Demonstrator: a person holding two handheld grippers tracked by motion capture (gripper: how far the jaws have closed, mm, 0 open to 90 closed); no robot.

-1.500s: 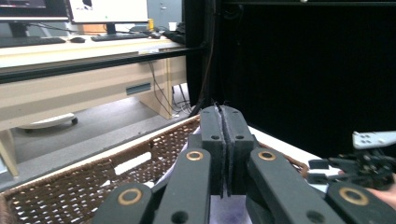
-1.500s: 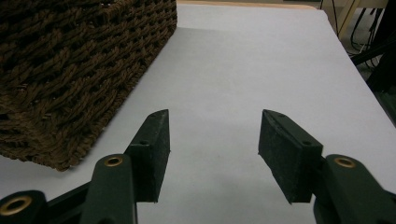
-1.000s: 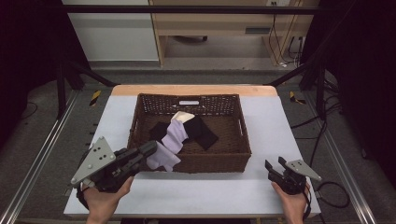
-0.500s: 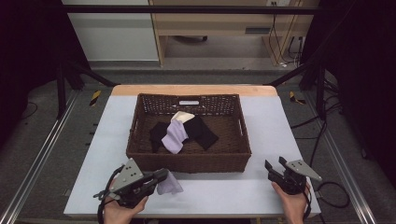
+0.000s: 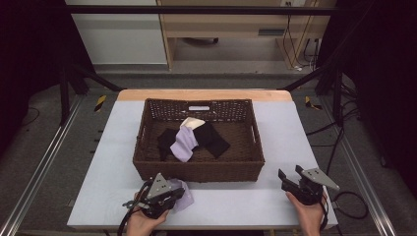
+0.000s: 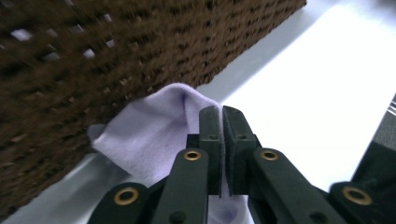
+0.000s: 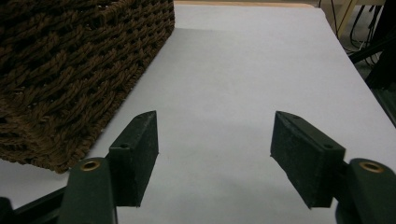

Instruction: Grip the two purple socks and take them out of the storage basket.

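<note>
My left gripper (image 5: 176, 195) rests low on the table in front of the brown wicker basket (image 5: 196, 172), shut on a lavender sock (image 5: 186, 196). In the left gripper view the jaws (image 6: 222, 112) stand pressed together over the sock (image 6: 154, 135), which lies bunched against the basket wall (image 6: 93, 56). My right gripper (image 5: 290, 173) sits at the table's front right. Its jaws have just been opening, and in the right gripper view (image 7: 215, 135) nothing is between them but bare table.
Inside the basket lie another lavender sock (image 5: 184, 142), black socks (image 5: 214, 140) and a cream piece (image 5: 193, 123). The basket's corner (image 7: 70, 70) is close to the left of the right gripper. The white tabletop (image 5: 295, 128) flanks the basket on both sides.
The left gripper came down from over the basket's front left corner to the table in front of it, carrying the lavender sock. The right hand stayed in place.
</note>
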